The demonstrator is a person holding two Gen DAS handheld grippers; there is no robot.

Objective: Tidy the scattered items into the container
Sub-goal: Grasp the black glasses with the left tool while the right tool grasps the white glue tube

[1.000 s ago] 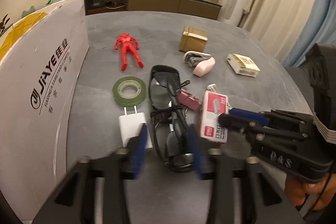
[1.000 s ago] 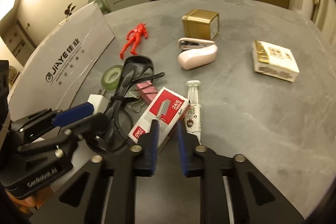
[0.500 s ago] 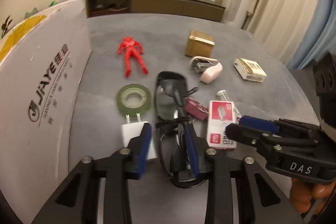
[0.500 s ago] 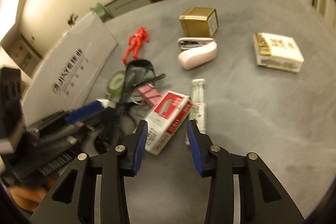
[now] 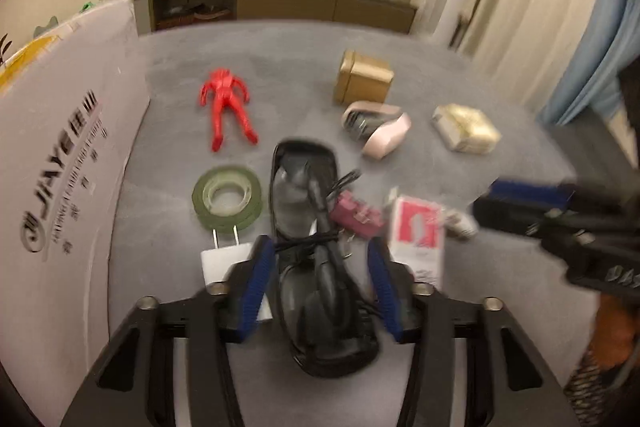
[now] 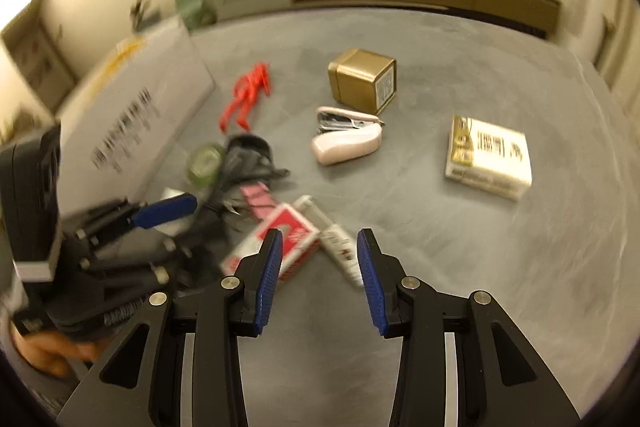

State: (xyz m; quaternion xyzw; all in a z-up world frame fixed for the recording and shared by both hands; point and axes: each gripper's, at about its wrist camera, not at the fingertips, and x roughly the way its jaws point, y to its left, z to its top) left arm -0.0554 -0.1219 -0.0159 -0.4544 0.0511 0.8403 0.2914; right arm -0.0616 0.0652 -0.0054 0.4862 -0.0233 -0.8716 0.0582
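Note:
Black sunglasses lie folded on the grey table, their near end between the fingers of my open left gripper; whether the pads touch them I cannot tell. My right gripper is open above a red-and-white staples box and a white glue tube. A pink binder clip, a green tape roll and a white charger plug crowd around the sunglasses. The white cardboard box stands at the left.
Farther back lie a red toy figure, a gold tin, a pink stapler and a white-and-gold packet. A sideboard runs along the far wall. A hand holds the left gripper.
My right gripper has gone from nearly shut to open and has drawn back from the staples box. My left gripper has moved forward along the sunglasses. Both views are blurred by motion.

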